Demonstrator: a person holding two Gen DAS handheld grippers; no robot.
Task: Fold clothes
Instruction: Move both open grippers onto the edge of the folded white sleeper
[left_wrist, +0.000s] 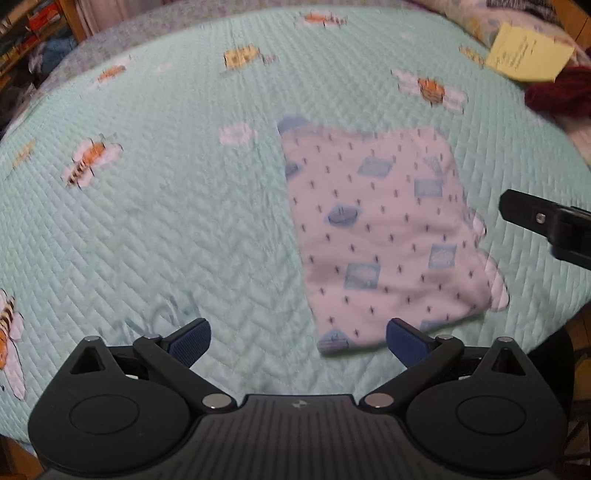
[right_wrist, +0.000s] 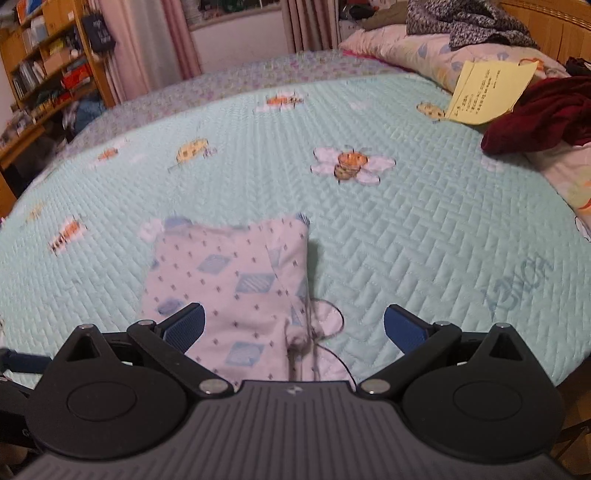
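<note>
A: From the left wrist camera, what shows?

B: The left hand-held gripper (left_wrist: 297, 341) has its blue-padded fingers spread wide with nothing between them, held above the mint quilted bed cover (left_wrist: 177, 206). The folded garment (left_wrist: 384, 236), white with small dark marks and blue patches, lies flat on the cover ahead and to the right, its near edge just beside the right pad. A black part of the right hand-held gripper (left_wrist: 546, 221) pokes in from the right edge, close to the garment's side. A yellow paper (left_wrist: 528, 51) and a dark red cloth (left_wrist: 561, 92) sit far back on the right.

A: And the right wrist camera?

B: The right hand-held gripper (right_wrist: 293, 328) is spread too, gripping nothing. The garment (right_wrist: 229, 280) lies under its left finger and the middle of the gap, with a thin dark cord (right_wrist: 332, 317) looping off the garment's right edge. Pillows (right_wrist: 424, 51), the paper (right_wrist: 487, 90) and the red cloth (right_wrist: 546, 118) are at the back right, a bookshelf (right_wrist: 48, 70) at the left.
</note>
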